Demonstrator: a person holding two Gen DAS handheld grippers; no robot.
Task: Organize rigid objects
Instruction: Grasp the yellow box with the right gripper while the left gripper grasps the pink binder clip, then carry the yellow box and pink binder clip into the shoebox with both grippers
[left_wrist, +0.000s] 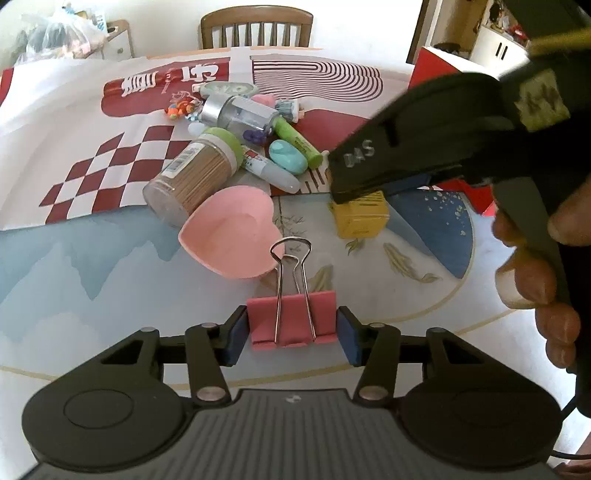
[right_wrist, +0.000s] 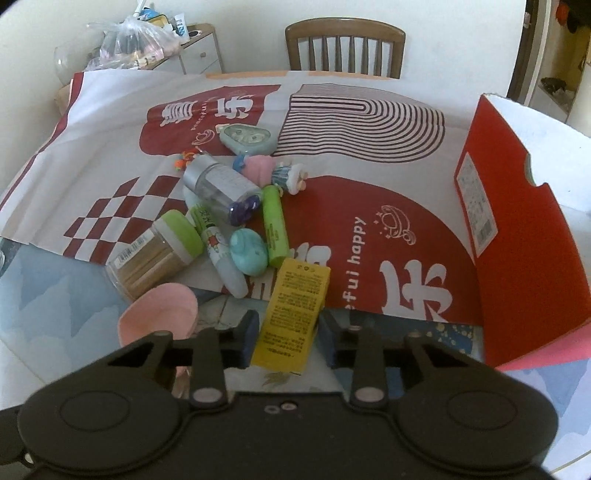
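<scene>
Clip (left_wrist: 291, 319) sits gripped between the left gripper's (left_wrist: 291, 334) pads; box (right_wrist: 291, 315) clamped by the right gripper (right_wrist: 290, 334), both ready for lifting.

Our left gripper (left_wrist: 291, 334) is black plastic with two blue pads, silver screws and two big round bumps by a ribbed grey middle. Our right gripper (right_wrist: 288, 330) looks the same, with white letters "DAS" on one finger. A thin black cable hangs beside our hand (left_wrist: 535, 266).
</scene>
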